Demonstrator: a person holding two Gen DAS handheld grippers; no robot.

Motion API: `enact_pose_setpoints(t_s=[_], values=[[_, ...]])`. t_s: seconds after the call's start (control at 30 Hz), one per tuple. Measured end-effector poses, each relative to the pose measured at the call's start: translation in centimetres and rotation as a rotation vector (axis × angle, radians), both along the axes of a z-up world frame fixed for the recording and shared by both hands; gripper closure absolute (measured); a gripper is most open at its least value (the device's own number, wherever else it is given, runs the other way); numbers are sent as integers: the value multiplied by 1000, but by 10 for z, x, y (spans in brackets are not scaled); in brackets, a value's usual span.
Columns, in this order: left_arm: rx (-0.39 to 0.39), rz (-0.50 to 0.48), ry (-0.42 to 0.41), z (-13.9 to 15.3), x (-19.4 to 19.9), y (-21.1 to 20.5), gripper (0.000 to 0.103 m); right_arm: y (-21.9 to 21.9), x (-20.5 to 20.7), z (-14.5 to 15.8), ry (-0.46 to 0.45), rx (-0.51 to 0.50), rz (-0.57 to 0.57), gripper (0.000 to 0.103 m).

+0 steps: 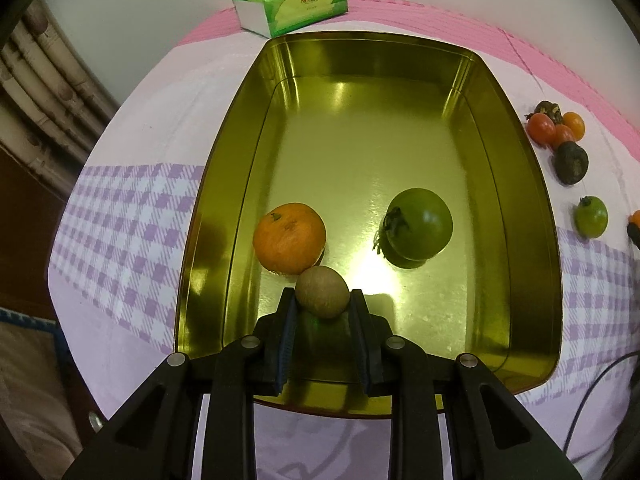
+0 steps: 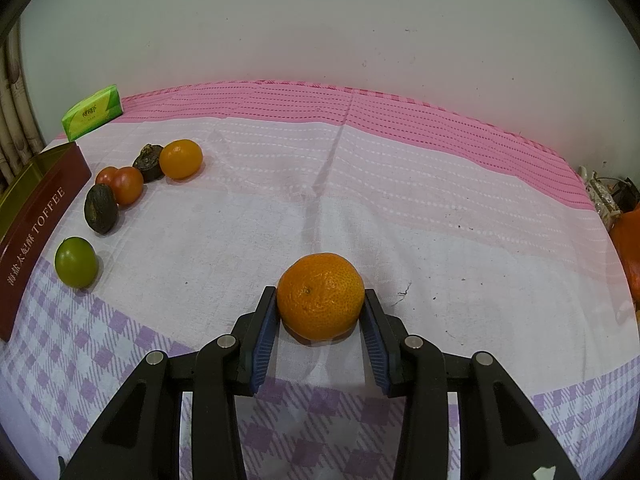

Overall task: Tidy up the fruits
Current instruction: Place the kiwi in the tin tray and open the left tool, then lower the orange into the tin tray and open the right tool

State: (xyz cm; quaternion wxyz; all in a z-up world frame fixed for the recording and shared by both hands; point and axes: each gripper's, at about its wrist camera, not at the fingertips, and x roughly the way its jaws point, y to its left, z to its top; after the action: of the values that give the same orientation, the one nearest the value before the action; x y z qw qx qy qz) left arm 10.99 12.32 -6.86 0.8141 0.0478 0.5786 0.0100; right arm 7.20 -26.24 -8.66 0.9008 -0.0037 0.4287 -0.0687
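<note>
We read the job as partly done. The gold tin (image 1: 520,184), the biggest thing on the cloth, already holds two fruits: a green tomato (image 1: 420,224) at about four o'clock of its floor and an orange mandarin (image 1: 289,237) at about eight o'clock. Our left gripper (image 1: 323,298) is clenched on a small brown round fruit (image 1: 322,297), which sits over the tin near six o'clock, just beside the mandarin; whether it touches the floor we cannot tell.

Our right gripper (image 2: 320,300) has its jaws closed on a second mandarin (image 2: 320,295), seemingly on the cloth, well apart from the tin. We judge it goes in next.

Still outside, off the tin's three o'clock side in the right wrist view, lie a small orange fruit (image 2: 181,159), two red tomatoes (image 2: 127,185), a dark avocado-like fruit (image 2: 101,208), a dark wrinkled fruit (image 2: 149,162) and a small green one (image 2: 76,263). So most of the fruits are left.

The tin's near rim is hidden behind the left gripper. An orange shape (image 2: 630,248) at the right wrist view's three o'clock edge is cut off; we cannot name it.
</note>
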Motion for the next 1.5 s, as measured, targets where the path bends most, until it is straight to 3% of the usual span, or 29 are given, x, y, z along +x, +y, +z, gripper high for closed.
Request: enact_pose_setpoints(t_s=[0.23, 0.37, 0.6, 0.8, 1.0, 1.27, 1.5], values=[[36, -23, -15, 1, -4, -4, 75, -1, 0, 0, 0, 1, 0, 65], [17, -27, -17, 5, -5, -4, 73, -1, 0, 1, -2, 2, 8, 66], [-41, -16, -79, 30, -9, 6, 54, 20, -1, 18, -17, 27, 42, 67], [-44, 36, -185, 62, -19, 32, 45, 81, 7, 49, -52, 108, 193, 67], [-53, 132, -167, 67, -30, 67, 44, 163, 14, 68, -50, 180, 390, 66], [-80, 228, -151, 63, -42, 93, 43, 252, 17, 58, 14, 147, 572, 66], [-78, 245, -134, 58, -41, 95, 42, 277, 18, 43, 62, 100, 622, 66]])
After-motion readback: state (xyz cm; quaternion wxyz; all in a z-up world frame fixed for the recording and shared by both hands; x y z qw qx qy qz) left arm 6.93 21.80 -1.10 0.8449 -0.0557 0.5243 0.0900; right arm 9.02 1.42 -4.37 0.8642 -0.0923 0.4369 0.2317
